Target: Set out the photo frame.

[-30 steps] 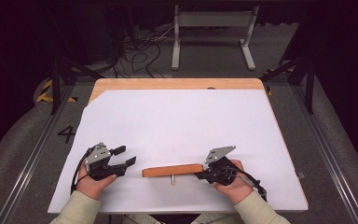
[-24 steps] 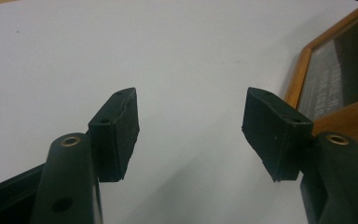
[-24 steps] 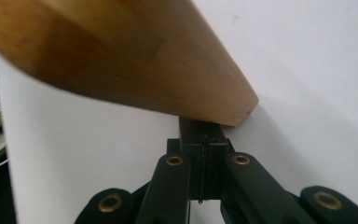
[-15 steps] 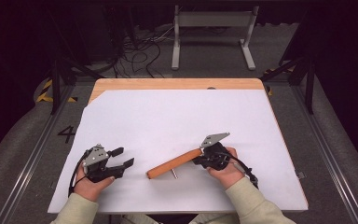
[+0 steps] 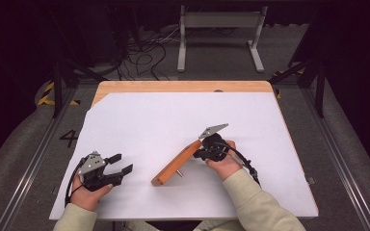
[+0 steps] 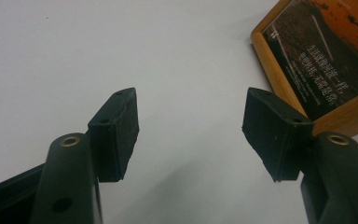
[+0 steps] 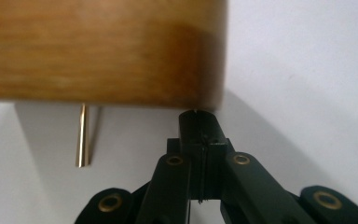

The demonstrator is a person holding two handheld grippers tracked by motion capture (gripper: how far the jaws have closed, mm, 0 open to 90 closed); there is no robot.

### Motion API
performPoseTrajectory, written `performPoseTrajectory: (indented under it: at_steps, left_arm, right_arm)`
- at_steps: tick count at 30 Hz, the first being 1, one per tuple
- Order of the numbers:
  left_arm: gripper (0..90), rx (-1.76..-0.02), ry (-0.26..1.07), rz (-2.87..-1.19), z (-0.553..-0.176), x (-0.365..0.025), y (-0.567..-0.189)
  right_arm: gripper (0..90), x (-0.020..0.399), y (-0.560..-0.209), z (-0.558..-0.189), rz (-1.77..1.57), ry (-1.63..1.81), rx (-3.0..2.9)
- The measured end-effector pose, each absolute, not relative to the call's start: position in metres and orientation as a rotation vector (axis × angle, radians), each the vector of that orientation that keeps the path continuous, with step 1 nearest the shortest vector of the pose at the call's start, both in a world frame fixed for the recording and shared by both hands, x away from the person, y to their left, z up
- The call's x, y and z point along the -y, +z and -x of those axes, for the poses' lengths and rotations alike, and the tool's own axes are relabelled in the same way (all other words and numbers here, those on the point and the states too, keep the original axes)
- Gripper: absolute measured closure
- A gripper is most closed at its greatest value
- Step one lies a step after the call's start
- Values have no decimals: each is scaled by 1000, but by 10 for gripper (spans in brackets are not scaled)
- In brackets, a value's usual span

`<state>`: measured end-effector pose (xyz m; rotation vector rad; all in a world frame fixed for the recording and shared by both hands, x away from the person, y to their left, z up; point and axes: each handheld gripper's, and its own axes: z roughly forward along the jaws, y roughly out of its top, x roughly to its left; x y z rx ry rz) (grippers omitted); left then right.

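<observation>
From the high view, the wooden frame (image 5: pixel 177 162) lay slanted on the white bench (image 5: pixel 144 120); pushed by the closed right hand-held gripper (image 5: pixel 203 149), it risked skidding away. The left gripper view showed the left hand-held gripper (image 6: pixel 189 123) gaping, empty, beside the frame's dark printed face. In the right gripper view, its brass pin (image 7: pixel 81 135) could snag.

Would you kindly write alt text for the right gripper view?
The right tool, its black jaws shut together, presses its tip against the edge of a brown wooden frame standing on the white table sheet. A thin brass-coloured prop slants down behind the frame.
</observation>
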<state>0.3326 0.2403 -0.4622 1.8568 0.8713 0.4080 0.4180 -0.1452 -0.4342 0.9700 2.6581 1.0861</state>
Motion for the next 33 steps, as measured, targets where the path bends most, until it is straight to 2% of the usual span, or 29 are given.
performPoseTrajectory:
  at_steps: [18,33]
  left_arm:
    - [364,-878,402,-1843,-334,-245,-464]
    - [362,-865,400,-1847,-339,-243,-465]
  right_arm:
    - [900,108,-434,-464,-1017,1136,-2702]
    - [900,92,-430,-471,-973,1154,-2714]
